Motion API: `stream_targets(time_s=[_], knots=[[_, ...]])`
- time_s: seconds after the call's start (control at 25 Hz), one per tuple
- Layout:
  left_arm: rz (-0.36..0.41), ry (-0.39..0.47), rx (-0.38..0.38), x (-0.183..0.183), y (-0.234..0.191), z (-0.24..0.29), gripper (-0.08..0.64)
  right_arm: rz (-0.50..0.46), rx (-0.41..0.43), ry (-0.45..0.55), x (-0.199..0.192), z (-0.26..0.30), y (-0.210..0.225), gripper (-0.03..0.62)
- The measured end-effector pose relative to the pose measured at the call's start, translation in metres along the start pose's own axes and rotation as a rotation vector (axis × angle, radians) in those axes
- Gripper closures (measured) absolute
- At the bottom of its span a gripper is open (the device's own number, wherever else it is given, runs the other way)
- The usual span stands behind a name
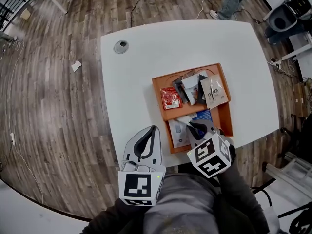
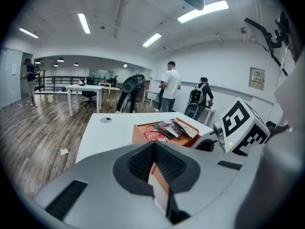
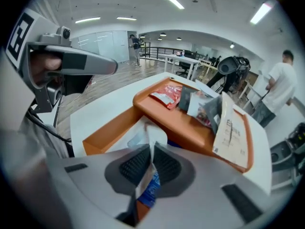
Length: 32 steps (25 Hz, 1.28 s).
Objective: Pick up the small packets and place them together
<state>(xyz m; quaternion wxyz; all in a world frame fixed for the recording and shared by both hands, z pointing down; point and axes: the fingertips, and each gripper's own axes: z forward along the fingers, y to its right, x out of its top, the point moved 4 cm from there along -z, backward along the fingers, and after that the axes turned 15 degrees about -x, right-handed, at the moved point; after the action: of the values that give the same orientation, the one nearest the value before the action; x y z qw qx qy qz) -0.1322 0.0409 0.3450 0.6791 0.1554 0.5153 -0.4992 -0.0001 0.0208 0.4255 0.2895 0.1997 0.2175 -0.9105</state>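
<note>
Right hand-held gripper (image 3: 151, 151): jaws pinched on a blue-and-white packet (image 3: 153, 136), over the near compartment of the orange tray (image 1: 158, 89).
Left hand-held gripper (image 2: 155, 149): jaws together, nothing between them, above the near edge of the surface, just left of the tray.
Far compartment: red packet (image 1: 170, 97), dark packets (image 1: 187, 92) and tan packet (image 1: 213, 91), piled together.
Near compartment: white packet (image 1: 178, 133) lying flat, just beside the right gripper.
Surface (image 1: 146, 57): white, carrying the tray.
</note>
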Motion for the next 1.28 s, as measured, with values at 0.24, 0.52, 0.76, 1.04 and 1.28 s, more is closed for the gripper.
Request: stream_targets(time_s=[0.24,0.52,0.76,1.04,1.28], knots=[[0.049,0.033,-0.033,0.009,0.017,-0.006,0.563,0.012,-0.081,0.048,0.0,-0.028,0.006,0.56],[0.106,0.064,-0.067,0.016,0.034,-0.024,0.563,0.016,-0.143,0.076,-0.005,-0.045,0.0,0.568],[0.125,0.073,-0.057,0.016,0.035,-0.038,0.563,0.018,-0.191,0.137,0.003,-0.058,-0.004,0.569],[0.14,0.102,-0.039,0.025,0.036,-0.047,0.563,0.011,-0.239,0.254,0.038,-0.091,0.005,0.569],[0.157,0.135,-0.028,0.037,0.035,-0.048,0.563,0.004,-0.249,0.282,0.049,-0.095,0.012,0.569]])
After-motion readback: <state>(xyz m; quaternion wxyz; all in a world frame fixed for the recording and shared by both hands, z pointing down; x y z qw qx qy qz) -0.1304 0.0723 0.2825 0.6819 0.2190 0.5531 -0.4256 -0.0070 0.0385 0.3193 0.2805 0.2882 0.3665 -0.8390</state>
